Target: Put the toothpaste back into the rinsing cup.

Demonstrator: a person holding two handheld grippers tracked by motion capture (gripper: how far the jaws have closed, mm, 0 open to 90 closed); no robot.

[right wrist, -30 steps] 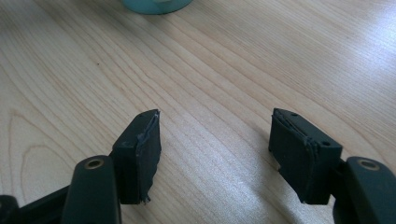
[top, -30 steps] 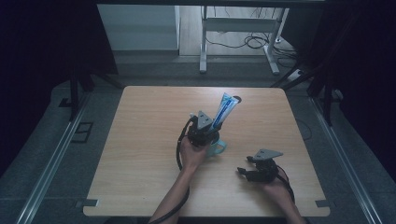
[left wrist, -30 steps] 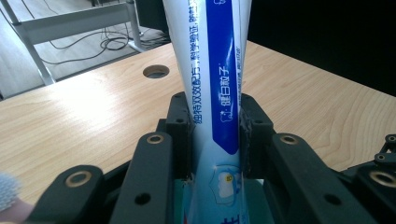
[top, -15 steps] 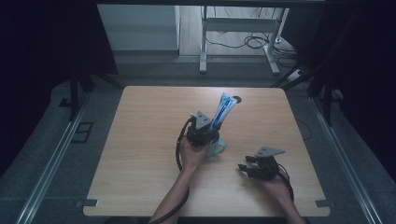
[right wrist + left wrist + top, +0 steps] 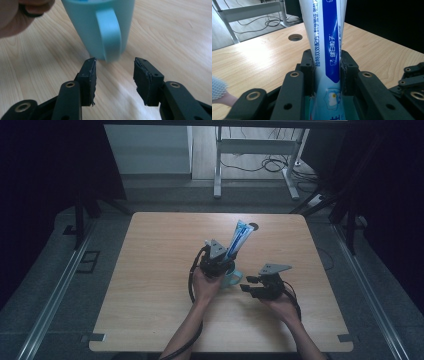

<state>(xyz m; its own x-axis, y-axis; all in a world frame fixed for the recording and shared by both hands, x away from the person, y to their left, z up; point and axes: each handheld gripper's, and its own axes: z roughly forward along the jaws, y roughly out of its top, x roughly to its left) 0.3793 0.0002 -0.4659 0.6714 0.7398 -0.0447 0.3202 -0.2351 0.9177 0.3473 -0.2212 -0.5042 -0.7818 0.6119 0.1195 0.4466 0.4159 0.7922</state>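
Jaws of left gripper (image 5: 327, 72) clamping toothpaste tube (image 5: 325, 40), long axis upright, leaning slightly right

The left hand-held gripper (image 5: 218, 261) points away from the person over the middle of the table, its forearm reaching in from the bottom edge; its jaws are clamped on a toothpaste tube (image 5: 328, 50) standing upright between them. The right hand-held gripper (image 5: 252, 284) lies low, aimed leftward at the left one, its jaws having just been closing, apart with nothing between them.
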